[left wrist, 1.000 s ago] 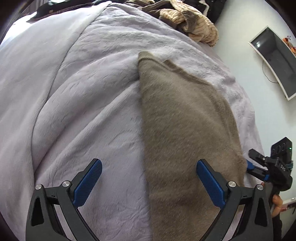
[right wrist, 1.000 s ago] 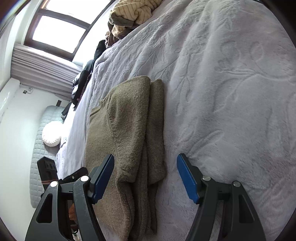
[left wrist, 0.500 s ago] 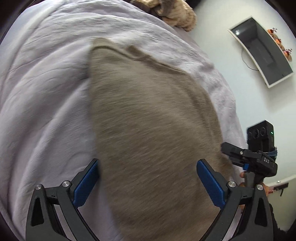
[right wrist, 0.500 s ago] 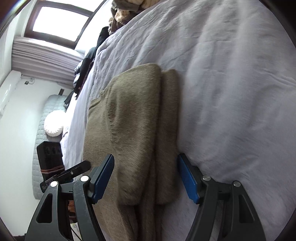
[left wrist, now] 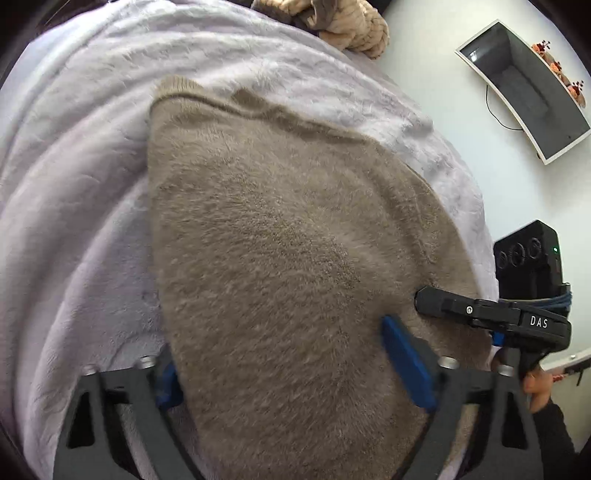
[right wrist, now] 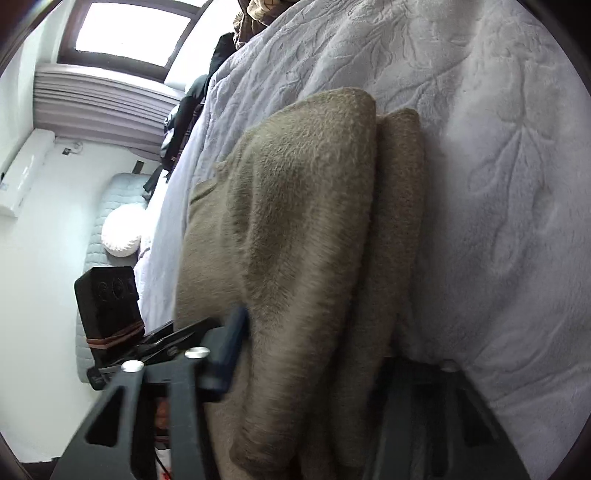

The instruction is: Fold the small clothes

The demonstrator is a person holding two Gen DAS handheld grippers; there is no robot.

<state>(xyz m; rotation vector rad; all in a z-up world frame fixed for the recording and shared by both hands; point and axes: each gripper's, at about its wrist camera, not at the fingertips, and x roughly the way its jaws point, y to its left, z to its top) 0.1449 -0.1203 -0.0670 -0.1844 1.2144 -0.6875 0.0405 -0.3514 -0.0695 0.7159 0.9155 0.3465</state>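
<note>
A folded tan fleece garment lies on the lilac bed blanket. My left gripper straddles its near end with the blue pads wide apart, one on each side; the left pad is partly under the cloth edge. In the right wrist view the same garment shows as stacked folded layers, and my right gripper straddles its near end; the right finger is hidden behind cloth and blanket. The right gripper also shows in the left wrist view, at the garment's right edge.
A pile of striped beige clothes lies at the far end of the bed. A wall-mounted monitor hangs on the right. A window, a white air conditioner and a pillow show in the right wrist view.
Both grippers have moved in over the folded garment, from beside it to astride its near end. The jaws have narrowed somewhat around the cloth.
</note>
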